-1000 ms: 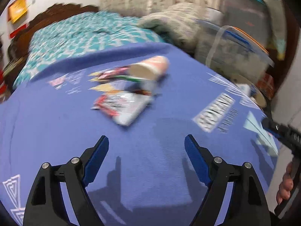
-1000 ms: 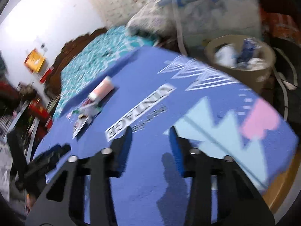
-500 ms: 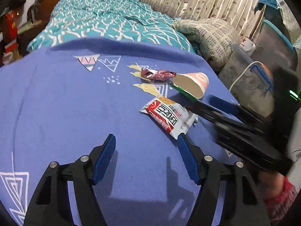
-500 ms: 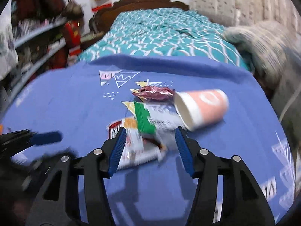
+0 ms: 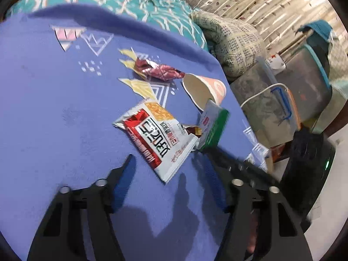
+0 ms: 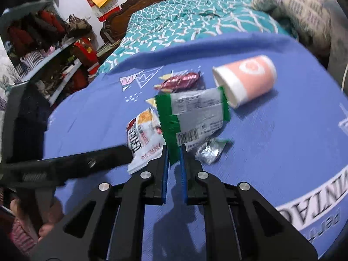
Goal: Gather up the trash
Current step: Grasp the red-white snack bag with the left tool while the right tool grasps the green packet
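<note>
Both grippers have closed in on the litter since the earlier frames, when they hung over bare blue cloth well short of it. Now the right gripper (image 6: 174, 152) has its jaws drawn nearly together, having just been closing, and the corner of the green-and-white wrapper (image 6: 191, 113) is pinched between its blue pads, the rest of the wrapper lifted and tilted toward the paper cup (image 6: 248, 79). From the left wrist view the same green-and-white wrapper (image 5: 212, 126) stands up on edge just in front of the cup (image 5: 205, 91), which lies on its side with its mouth facing the camera. The left gripper (image 5: 171, 171) is about half open, its jaws having just been narrowing, and the lower corner of the red-and-white snack packet (image 5: 156, 139) lies between the fingertips without either pad pressing on it. That packet lies flat on the blue tablecloth (image 5: 54, 113), touching the green wrapper's lower end. A crumpled maroon wrapper (image 5: 158, 69) sits farther back, beside the cup's rim, and a small crumpled silver scrap (image 6: 209, 150) lies just right of the right gripper's tips. In the right wrist view the left gripper's dark finger (image 6: 87, 161) reaches in from the left edge to the snack packet (image 6: 144, 139), with a hand (image 6: 46, 219) below it. Beyond the table are a bed with a teal patterned cover (image 6: 195, 15) and clear storage bins (image 5: 282, 113).
</note>
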`<state>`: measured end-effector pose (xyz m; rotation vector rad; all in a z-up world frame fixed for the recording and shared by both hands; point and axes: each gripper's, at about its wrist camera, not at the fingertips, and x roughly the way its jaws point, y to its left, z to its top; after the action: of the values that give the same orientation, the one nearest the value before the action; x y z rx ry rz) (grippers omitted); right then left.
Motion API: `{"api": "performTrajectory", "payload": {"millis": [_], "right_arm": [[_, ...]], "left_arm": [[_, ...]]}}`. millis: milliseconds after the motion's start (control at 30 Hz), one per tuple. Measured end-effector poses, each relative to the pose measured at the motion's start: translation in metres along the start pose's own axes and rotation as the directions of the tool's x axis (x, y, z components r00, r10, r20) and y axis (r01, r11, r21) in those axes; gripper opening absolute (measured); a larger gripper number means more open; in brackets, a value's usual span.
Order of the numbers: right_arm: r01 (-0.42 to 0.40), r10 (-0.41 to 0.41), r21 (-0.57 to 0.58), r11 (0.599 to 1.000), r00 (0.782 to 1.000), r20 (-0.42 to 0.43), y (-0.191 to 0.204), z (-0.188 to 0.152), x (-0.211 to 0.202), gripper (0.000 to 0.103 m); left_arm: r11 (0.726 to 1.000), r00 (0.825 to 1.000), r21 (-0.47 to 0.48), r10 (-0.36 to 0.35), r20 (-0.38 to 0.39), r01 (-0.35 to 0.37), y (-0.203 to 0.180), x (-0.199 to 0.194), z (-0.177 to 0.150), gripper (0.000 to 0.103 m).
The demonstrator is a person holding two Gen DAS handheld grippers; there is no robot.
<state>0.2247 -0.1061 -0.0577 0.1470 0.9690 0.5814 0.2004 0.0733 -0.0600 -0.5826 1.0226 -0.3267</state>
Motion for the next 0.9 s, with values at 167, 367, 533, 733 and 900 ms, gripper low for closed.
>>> {"api": "performTrajectory", "payload": {"millis": [167,367,533,733,900], "right_arm": [[0.001,-0.001,0.022,1.0,1.0,0.019,-0.005,-0.015,-0.012,0.012],[-0.002,-0.001,0.04,0.999,0.997,0.083,-0.011,-0.033,-0.06,0.012],[-0.05,0.033,0.145,0.988,0.993,0.113,-0.045,-0.068,-0.1,0.015],[-0.129,0.083,0.321,0.938,0.985,0.154,-0.089,-0.112,-0.138,0.081],[-0.033,-0.021,0.323,0.946,0.987,0.161,-0.107,-0.125,-0.159,0.062]], "left_arm": [[0.999,0.999,-0.048,0.013,-0.035,-0.015,0.009,0.01,0.004,0.005],[1.0,0.999,0.007,0.029,-0.029,-0.029,-0.002,0.004,-0.008,0.002],[0.994,0.999,0.102,0.032,-0.029,-0.029,-0.022,-0.009,-0.035,0.002],[0.99,1.0,0.138,0.001,-0.024,0.002,-0.029,-0.034,-0.06,0.002],[0.986,1.0,0.168,-0.011,-0.02,0.015,-0.04,-0.045,-0.07,0.002]]}}
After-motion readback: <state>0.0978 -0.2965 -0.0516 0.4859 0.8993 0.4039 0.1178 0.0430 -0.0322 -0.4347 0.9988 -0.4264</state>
